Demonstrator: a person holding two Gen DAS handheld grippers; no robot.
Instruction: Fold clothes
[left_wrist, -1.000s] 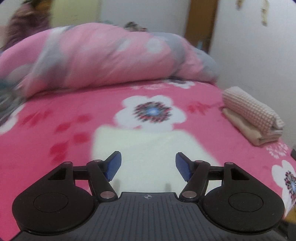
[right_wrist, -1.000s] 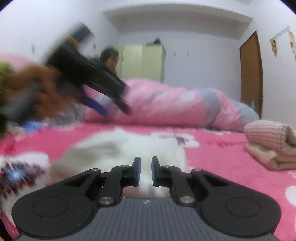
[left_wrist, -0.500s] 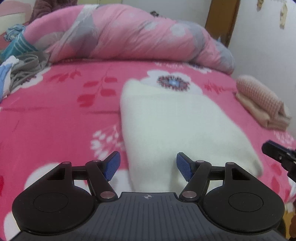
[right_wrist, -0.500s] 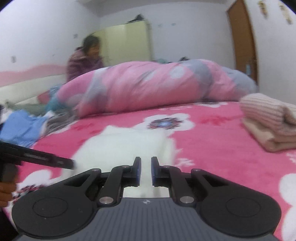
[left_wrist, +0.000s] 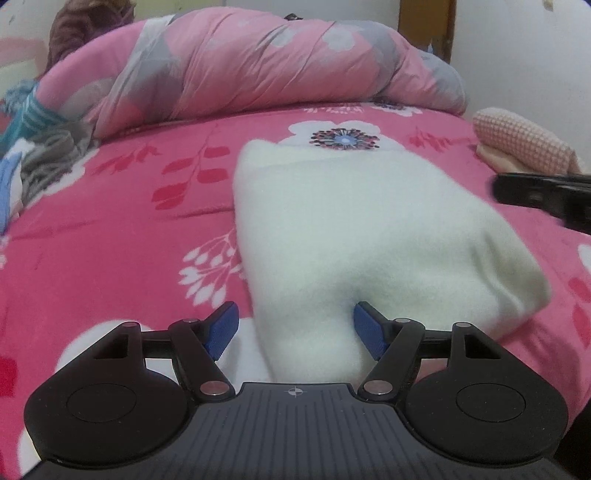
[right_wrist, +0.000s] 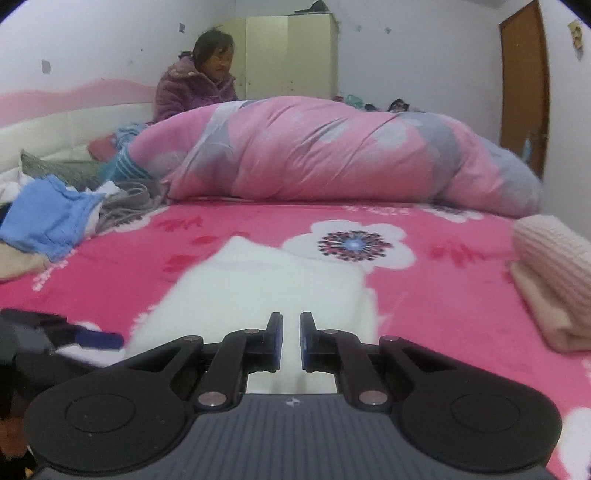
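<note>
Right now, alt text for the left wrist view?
Open left gripper low over the near end of a folded white garment on a pink floral bedspread. Rolled pink duvet behind; the right gripper enters at the right edge.

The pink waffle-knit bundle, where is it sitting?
The pink waffle-knit bundle lies at the bed's right edge in both views, stacked on a folded beige cloth, right of the white garment.
</note>
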